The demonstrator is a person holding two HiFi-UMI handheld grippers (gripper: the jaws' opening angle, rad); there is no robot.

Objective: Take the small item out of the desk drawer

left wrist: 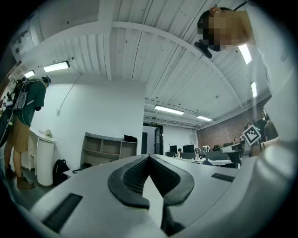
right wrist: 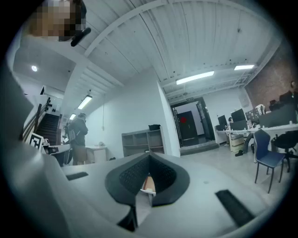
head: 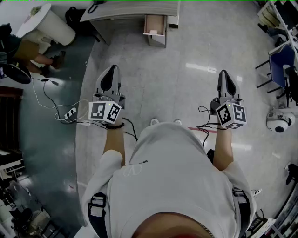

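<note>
The desk (head: 130, 9) stands far ahead at the top of the head view. Its drawer (head: 155, 25) is pulled open and shows a light wooden inside; no small item can be made out in it from here. My left gripper (head: 111, 70) is held out over the floor, well short of the desk, jaws shut with nothing between them (left wrist: 149, 157). My right gripper (head: 225, 74) is level with it on the right, also shut and empty (right wrist: 149, 155). Through the gap below the right jaws' tips the open drawer (right wrist: 148, 184) shows in the distance.
A white round bin (head: 51, 23) and a standing person (head: 32, 53) are at the far left. A power strip (head: 70, 113) with cables lies on the floor left of me. A blue chair (head: 281, 60) and a white dome device (head: 279, 121) stand at the right.
</note>
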